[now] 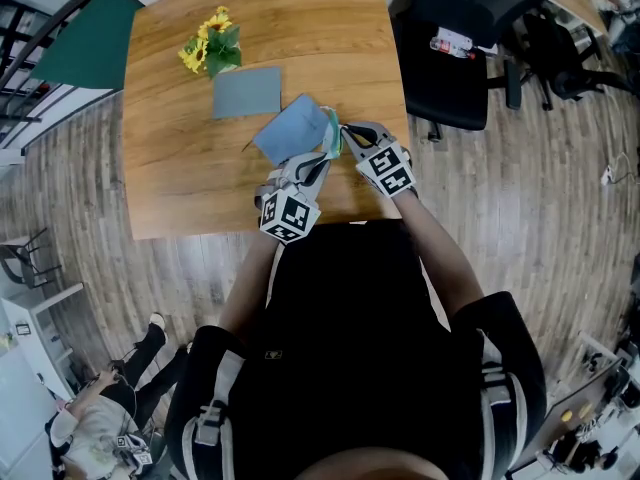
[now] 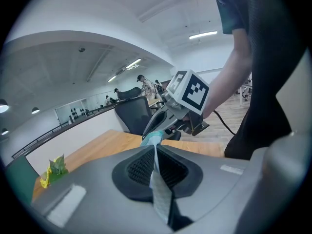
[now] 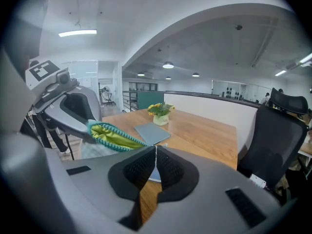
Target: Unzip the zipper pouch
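Observation:
The zipper pouch (image 1: pixel 297 128) is blue, with a teal zipper edge and yellow-green lining (image 3: pixel 111 136), and both grippers hold it up over the near edge of the wooden table (image 1: pixel 200 183). My left gripper (image 1: pixel 322 163) is shut on a strip of the pouch's fabric (image 2: pixel 156 179), which runs between its pads to a teal end (image 2: pixel 153 138). My right gripper (image 1: pixel 346 134) is shut on a thin part at the zipper's other end (image 3: pixel 155 152). The zipper mouth gapes between the two grippers and shows the lining.
A grey-blue flat pad (image 1: pixel 247 92) lies on the table behind the pouch, with a small pot of yellow flowers (image 1: pixel 210 46) beyond it. A black office chair (image 1: pixel 455 43) stands at the table's right side. The floor is wooden.

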